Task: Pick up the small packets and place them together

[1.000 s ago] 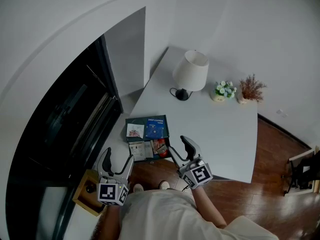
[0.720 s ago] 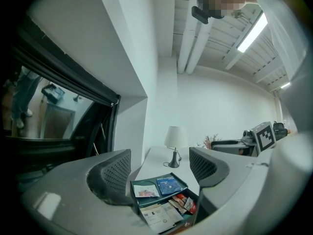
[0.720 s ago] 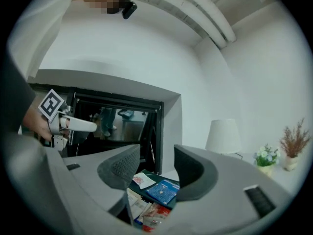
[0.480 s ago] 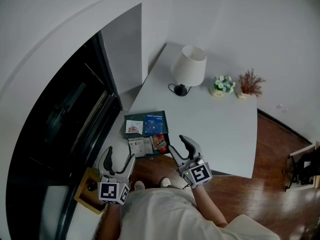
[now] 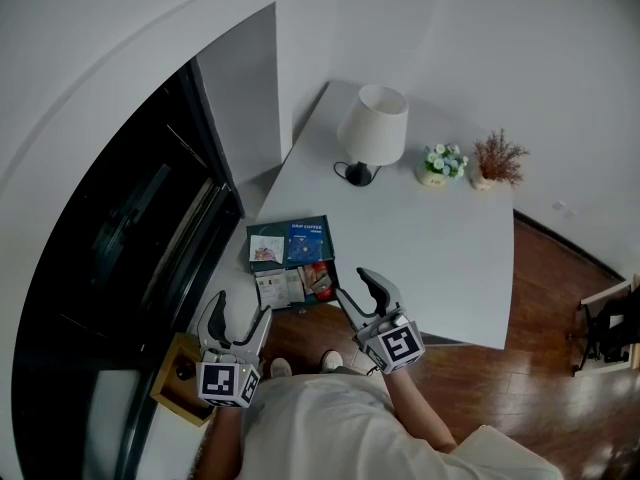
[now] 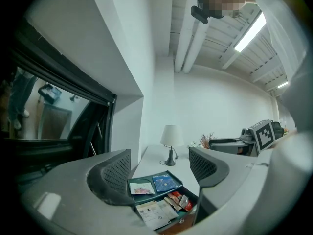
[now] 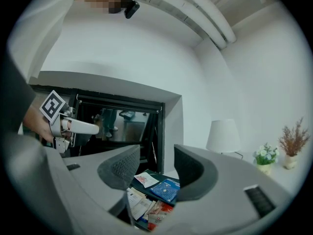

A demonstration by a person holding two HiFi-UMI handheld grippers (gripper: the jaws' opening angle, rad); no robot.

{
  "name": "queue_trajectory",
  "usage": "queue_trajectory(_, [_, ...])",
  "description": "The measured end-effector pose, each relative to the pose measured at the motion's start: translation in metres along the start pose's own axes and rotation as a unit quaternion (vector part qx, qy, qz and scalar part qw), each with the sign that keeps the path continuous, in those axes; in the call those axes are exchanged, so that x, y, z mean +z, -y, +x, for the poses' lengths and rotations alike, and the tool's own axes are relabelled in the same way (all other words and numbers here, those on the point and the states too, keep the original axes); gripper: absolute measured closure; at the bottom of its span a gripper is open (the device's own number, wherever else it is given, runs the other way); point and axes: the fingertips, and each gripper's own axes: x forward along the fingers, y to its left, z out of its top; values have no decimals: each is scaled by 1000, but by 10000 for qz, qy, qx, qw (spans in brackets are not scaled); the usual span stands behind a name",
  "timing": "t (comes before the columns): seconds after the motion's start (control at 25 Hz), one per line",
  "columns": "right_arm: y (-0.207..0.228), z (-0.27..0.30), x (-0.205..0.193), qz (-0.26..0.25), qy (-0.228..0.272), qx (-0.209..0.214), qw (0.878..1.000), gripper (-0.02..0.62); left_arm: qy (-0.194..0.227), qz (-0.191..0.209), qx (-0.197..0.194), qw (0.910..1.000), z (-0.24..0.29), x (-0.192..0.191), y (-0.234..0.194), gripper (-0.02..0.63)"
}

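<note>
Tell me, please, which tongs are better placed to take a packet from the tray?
Probably the right tongs: open, empty, tips beside the red packets in the tray. The left tongs, also open, hang farther back.

Soft, even daylight-white light fills the head view; the matte white tabletop (image 5: 440, 258) is bright without glare and carries only faint shadows. The large black glass pane (image 5: 110, 258) at the left stays dim, with weak reflections. In the left gripper view a long white ceiling strip light (image 6: 250, 31) burns out, the brightest spot. Both gripper views bow straight lines and fall to black at the rounded corners; the grey left gripper (image 6: 160, 165) and right gripper (image 7: 156, 163), close to the lens, look soft
</note>
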Motion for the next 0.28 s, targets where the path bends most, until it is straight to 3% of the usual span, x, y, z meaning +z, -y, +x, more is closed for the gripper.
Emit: queue_trajectory(0.28, [-6, -6, -1, -16, -51, 45, 10000, 359, 18, -24, -3, 10000, -3, -1, 5, 233])
